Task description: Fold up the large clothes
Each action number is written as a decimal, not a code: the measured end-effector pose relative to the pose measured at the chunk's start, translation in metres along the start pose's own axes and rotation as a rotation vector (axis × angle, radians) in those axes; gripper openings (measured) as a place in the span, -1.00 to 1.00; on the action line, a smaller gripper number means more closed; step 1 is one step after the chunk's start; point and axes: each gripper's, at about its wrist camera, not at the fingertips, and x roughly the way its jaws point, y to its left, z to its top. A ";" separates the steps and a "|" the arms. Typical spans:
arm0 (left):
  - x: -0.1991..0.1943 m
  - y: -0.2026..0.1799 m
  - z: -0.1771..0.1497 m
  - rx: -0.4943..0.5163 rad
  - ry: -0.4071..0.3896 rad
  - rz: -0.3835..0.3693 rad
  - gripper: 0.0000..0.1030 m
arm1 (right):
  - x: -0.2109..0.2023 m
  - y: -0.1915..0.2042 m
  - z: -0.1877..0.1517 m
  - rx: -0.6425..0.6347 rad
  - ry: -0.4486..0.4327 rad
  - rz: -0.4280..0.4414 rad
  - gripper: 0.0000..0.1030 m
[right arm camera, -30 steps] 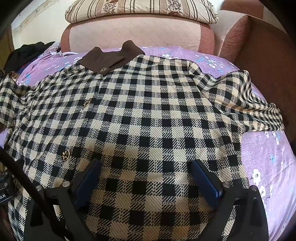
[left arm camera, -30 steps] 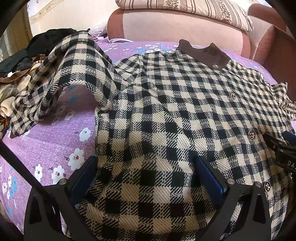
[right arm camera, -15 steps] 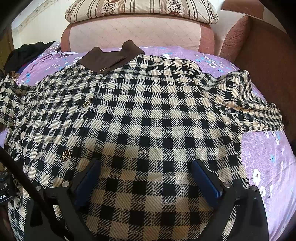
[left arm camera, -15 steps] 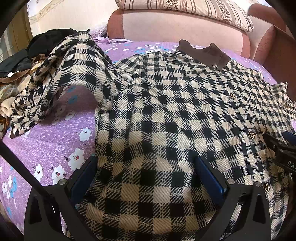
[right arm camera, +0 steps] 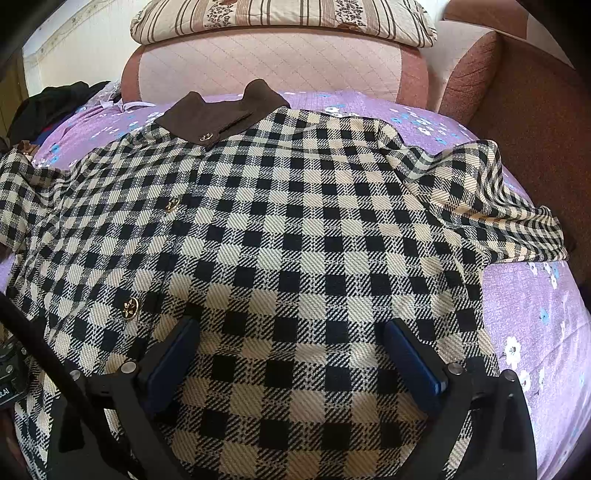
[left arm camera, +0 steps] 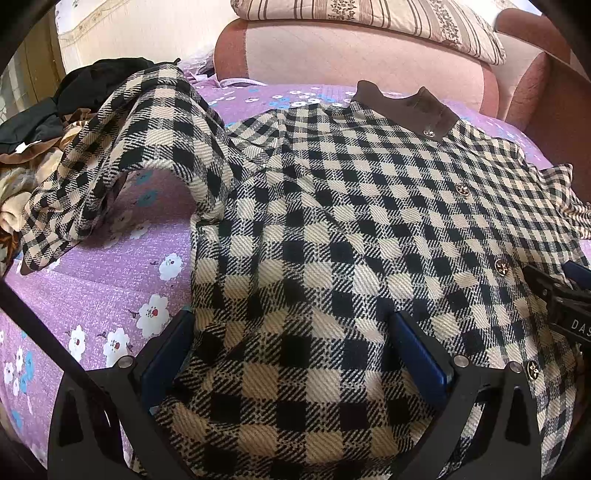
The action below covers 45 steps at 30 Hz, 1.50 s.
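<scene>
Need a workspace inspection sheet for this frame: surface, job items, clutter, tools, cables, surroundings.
Surface: purple floral bedsheet.
Job's things: checked coat spread out, buttoned, brown collar at the far end; one sleeve humped up, the other sleeve out to the side.
Clutter: heap of dark clothes at the bed edge.
Grippers: left tool and right tool open over the hem.
Cables: dark cable.
Surroundings: pink headboard, striped pillow.

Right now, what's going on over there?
A checked coat lies buttoned, front up, on the purple floral bedspread, brown collar toward the headboard. The left tool and right tool sit open over its lower part, gripping nothing. Both sleeves are out to the sides, the left one humped up. No fold yet.
</scene>
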 end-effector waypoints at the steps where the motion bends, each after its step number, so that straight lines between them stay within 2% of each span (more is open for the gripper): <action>1: 0.000 0.000 0.000 0.000 -0.001 -0.001 1.00 | 0.000 0.000 0.000 0.001 0.000 0.001 0.98; 9: -0.004 0.005 0.000 0.012 0.010 -0.015 1.00 | 0.000 0.002 0.000 -0.004 -0.001 -0.011 0.99; 10: -0.006 0.009 0.001 0.011 0.017 -0.034 0.95 | 0.001 0.003 0.000 -0.004 0.002 -0.012 0.99; 13: -0.020 0.030 0.002 -0.011 0.028 -0.076 0.51 | 0.000 0.004 0.000 -0.011 0.002 -0.021 0.99; 15: -0.029 0.047 0.005 -0.037 0.026 -0.102 0.50 | 0.000 0.004 0.000 -0.013 0.000 -0.023 0.99; 18: -0.044 0.082 0.013 -0.079 -0.008 -0.051 0.50 | 0.000 0.003 0.000 -0.008 0.000 -0.014 0.99; 19: -0.048 0.099 0.019 -0.093 -0.024 -0.005 0.50 | 0.000 0.003 0.000 -0.007 0.001 -0.014 0.99; 22: -0.053 0.131 0.029 -0.134 -0.041 0.068 0.50 | 0.000 0.002 0.000 -0.009 0.001 -0.015 0.99; 28: -0.045 0.155 0.032 -0.206 -0.031 0.069 0.50 | -0.002 0.005 -0.001 -0.015 -0.007 -0.036 0.99; 30: -0.043 0.152 0.026 -0.202 -0.024 0.071 0.50 | -0.004 0.008 -0.003 -0.031 -0.017 -0.064 0.99; 34: -0.048 0.128 0.015 -0.132 -0.031 0.074 0.50 | -0.006 0.014 -0.003 -0.062 -0.026 -0.102 0.99; 39: -0.069 0.086 0.008 -0.039 -0.079 0.018 0.50 | -0.005 0.006 0.000 -0.038 -0.012 -0.074 0.97; 40: -0.074 0.079 0.006 -0.022 -0.090 0.008 0.50 | -0.008 0.006 0.000 -0.037 -0.021 -0.088 0.92; 42: -0.083 0.067 0.004 0.004 -0.110 -0.009 0.50 | -0.019 0.007 -0.001 -0.046 -0.054 -0.121 0.61; 45: -0.099 0.051 -0.002 0.035 -0.140 -0.011 0.50 | -0.053 0.003 -0.003 -0.014 -0.137 -0.087 0.56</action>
